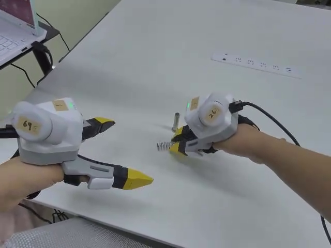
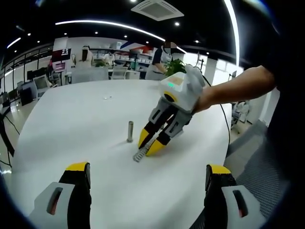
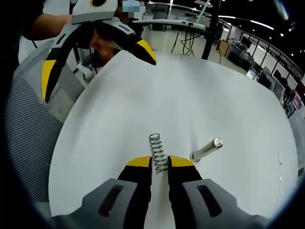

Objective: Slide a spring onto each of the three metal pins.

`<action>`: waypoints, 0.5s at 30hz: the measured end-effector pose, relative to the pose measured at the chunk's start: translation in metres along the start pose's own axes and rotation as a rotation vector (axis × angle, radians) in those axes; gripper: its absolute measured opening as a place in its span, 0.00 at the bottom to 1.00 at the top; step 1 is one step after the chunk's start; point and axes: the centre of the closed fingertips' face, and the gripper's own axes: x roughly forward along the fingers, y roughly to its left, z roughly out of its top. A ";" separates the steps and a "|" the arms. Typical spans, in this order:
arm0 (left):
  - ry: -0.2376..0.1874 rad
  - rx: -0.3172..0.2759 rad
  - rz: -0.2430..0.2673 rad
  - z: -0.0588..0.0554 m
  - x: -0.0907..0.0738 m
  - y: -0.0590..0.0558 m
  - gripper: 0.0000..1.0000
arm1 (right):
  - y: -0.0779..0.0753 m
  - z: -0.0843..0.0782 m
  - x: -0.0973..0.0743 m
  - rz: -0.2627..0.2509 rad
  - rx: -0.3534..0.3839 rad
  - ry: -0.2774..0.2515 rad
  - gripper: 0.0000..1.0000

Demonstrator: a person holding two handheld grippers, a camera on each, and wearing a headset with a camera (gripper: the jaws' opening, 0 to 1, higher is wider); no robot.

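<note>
In the middle of the head view, the right gripper [image 1: 178, 141] has its jaws drawn almost together on one end of a small coil spring [image 1: 164, 146]. The rest of the coil sticks out free toward the left of the frame, low over the white table [image 1: 155, 51]. I cannot tell whether its far end touches the surface.

Just above the gripper in that view, a short metal pin [image 1: 176, 121] stands upright on the table. It is close to the spring but apart from it.

At the lower left, the left gripper [image 1: 121, 151] has its jaws spread wide with nothing between them, well away from the pin. A power strip [image 1: 256, 64] lies at the upper right and a laptop [image 1: 15, 26] at the upper left, both far from the work.

To my eye the danger is in the approach. The pin looks free-standing and nothing steadies it. If the spring's open end arrives off-centre, or a yellow jaw tip brushes the pin, it could tip over and roll.

The spring is pinched at one end only. A sideways push against the pin top may bend it or flick it out of the jaws. A tighter squeeze could crush the coils and make threading harder.
</note>
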 end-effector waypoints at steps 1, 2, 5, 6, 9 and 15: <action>0.001 0.000 0.000 0.000 0.000 0.000 0.98 | 0.001 0.001 0.000 0.001 -0.002 -0.006 0.10; 0.002 0.000 0.000 -0.001 0.000 0.000 0.98 | 0.002 0.001 0.000 0.001 -0.006 -0.005 0.10; 0.004 0.000 -0.003 -0.001 0.000 -0.001 0.98 | 0.003 0.003 0.001 0.005 -0.026 -0.004 0.09; 0.005 0.000 -0.004 -0.001 0.001 -0.002 0.98 | 0.002 0.003 0.001 0.001 -0.032 -0.004 0.09; 0.004 0.001 -0.006 0.000 0.001 -0.003 0.98 | 0.005 0.005 -0.001 0.002 -0.028 -0.010 0.08; 0.005 0.010 -0.010 0.004 0.004 -0.005 0.98 | 0.011 0.014 -0.016 0.005 -0.039 -0.038 0.08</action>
